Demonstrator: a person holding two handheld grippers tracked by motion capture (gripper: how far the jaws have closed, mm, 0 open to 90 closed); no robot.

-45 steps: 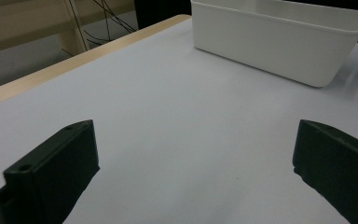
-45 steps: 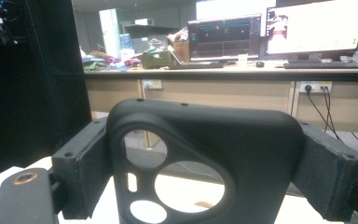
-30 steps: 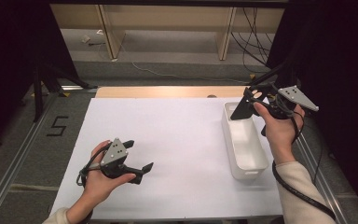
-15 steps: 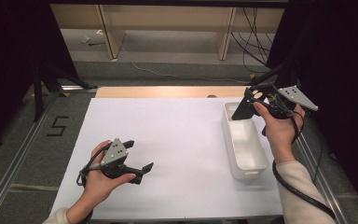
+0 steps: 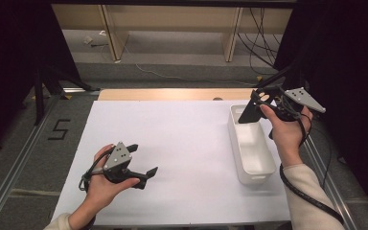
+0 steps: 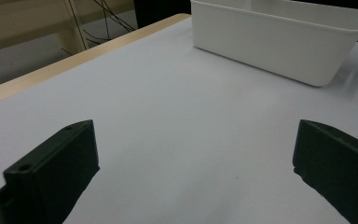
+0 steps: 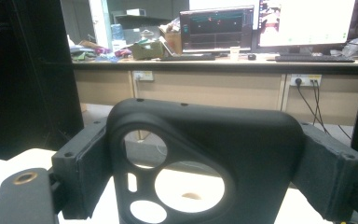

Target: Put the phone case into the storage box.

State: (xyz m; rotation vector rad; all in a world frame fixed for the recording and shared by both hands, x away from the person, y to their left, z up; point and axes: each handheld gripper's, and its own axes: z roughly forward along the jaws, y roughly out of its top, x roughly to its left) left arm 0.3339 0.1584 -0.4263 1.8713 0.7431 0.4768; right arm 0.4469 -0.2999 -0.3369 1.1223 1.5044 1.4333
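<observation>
The white tabletop (image 5: 187,143) is bare apart from a long white plastic bin (image 5: 250,143) lying along its right edge, open side up. Above the bin's far end, the right gripper (image 5: 250,111) is clamped on a black moulded phone case with round camera cut-outs (image 7: 200,163), its jaws pressing the case's two long sides, so the case hangs clear of the bin's rim. The left gripper (image 5: 141,165) rests near the front-left corner of the tabletop, its jaws spread wide with nothing between them.

The case looks light and thin-walled, probably a little flexible, with a matte skin that should not slip much. Squeezing hard across the hollow shell could bow it, so a hold on the stiffer side rails, as here, seems the safest.
</observation>
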